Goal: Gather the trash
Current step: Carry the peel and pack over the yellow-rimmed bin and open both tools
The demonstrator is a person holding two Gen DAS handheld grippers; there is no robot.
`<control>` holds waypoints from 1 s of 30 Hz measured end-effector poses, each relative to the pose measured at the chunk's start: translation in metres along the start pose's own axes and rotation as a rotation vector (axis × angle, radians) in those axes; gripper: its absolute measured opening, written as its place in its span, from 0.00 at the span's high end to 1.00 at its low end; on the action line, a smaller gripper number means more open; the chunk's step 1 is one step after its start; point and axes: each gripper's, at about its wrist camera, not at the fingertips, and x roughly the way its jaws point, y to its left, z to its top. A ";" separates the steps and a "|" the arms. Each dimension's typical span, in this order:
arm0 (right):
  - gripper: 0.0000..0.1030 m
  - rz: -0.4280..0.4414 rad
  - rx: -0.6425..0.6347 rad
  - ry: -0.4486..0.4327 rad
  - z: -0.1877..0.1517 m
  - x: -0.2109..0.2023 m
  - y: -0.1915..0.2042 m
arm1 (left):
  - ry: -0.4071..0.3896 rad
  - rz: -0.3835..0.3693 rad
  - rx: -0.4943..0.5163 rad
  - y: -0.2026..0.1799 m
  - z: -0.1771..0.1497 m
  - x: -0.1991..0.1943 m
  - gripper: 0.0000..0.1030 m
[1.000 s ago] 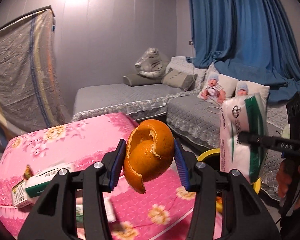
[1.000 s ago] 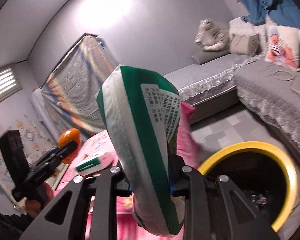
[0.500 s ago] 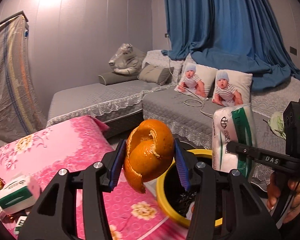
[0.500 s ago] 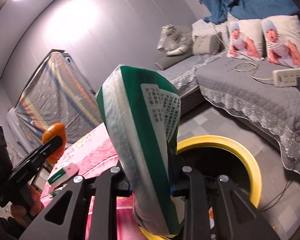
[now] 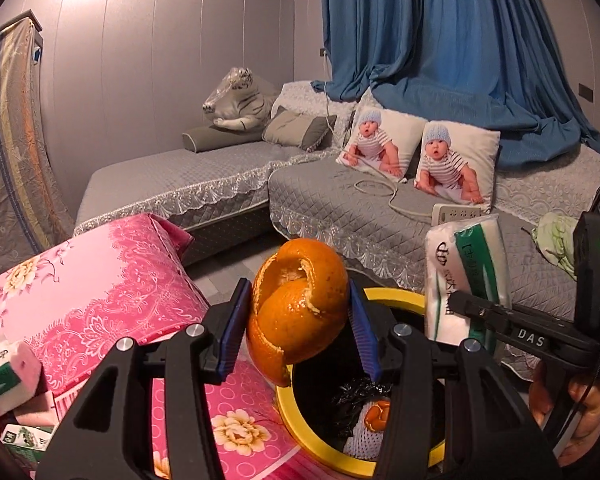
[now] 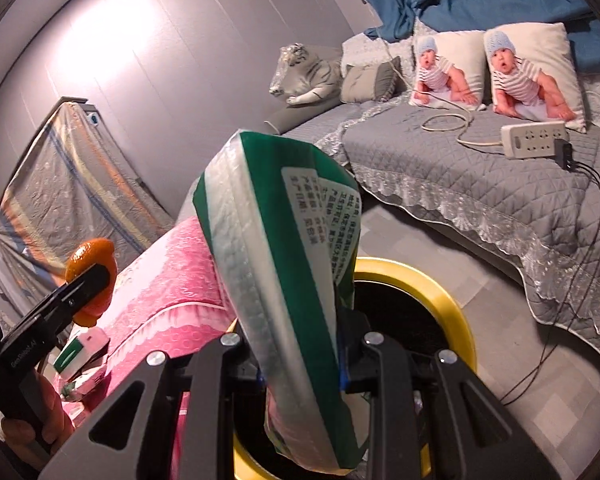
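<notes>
Left gripper clamped on a curled orange peel, blue pads pressing it from both sides, lower tip of the peel hanging over the near rim of the yellow-rimmed bin. Right gripper closed tight on the lower part of a green-and-white tissue pack, long axis of the pack running up and away from the jaws, bottom corner already over the dark mouth of the bin. Bin opening directly below and a little ahead of both grippers, black liner inside, with another bit of orange peel and a white foam net at the bottom. Of the two, right gripper judged more centred over the opening; left one more at the edge beside the pink floral cover. Probably only a release needed, perhaps a small reach forward for the peel.
</notes>
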 end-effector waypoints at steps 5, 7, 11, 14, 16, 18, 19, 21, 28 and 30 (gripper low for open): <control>0.78 -0.011 0.037 0.033 -0.002 0.008 -0.011 | 0.046 -0.015 -0.012 -0.005 -0.006 0.023 0.56; 0.78 -0.012 0.044 0.045 -0.002 0.012 -0.015 | 0.063 -0.023 -0.022 -0.005 -0.007 0.031 0.56; 0.78 -0.024 0.050 0.055 -0.002 0.015 -0.018 | 0.087 -0.025 -0.041 -0.002 -0.010 0.043 0.55; 0.70 -0.057 0.061 0.051 0.001 0.015 -0.020 | 0.106 -0.025 -0.058 0.002 -0.013 0.050 0.48; 0.55 -0.090 0.077 0.023 0.003 0.010 -0.022 | 0.096 -0.015 -0.062 0.005 -0.014 0.051 0.28; 0.49 -0.113 0.088 -0.001 0.005 0.005 -0.026 | 0.082 -0.005 -0.071 0.007 -0.014 0.049 0.20; 0.49 -0.123 0.096 -0.010 0.006 0.002 -0.028 | 0.079 -0.003 -0.078 0.008 -0.013 0.048 0.18; 0.49 -0.131 0.105 -0.020 0.007 -0.002 -0.031 | 0.090 -0.001 -0.108 0.015 -0.014 0.047 0.14; 0.40 -0.065 0.079 -0.065 0.006 -0.016 -0.018 | 0.009 0.080 -0.214 0.047 -0.013 0.012 0.09; 0.32 -0.011 0.065 -0.081 0.006 -0.018 -0.009 | -0.030 0.090 -0.233 0.059 -0.012 -0.007 0.08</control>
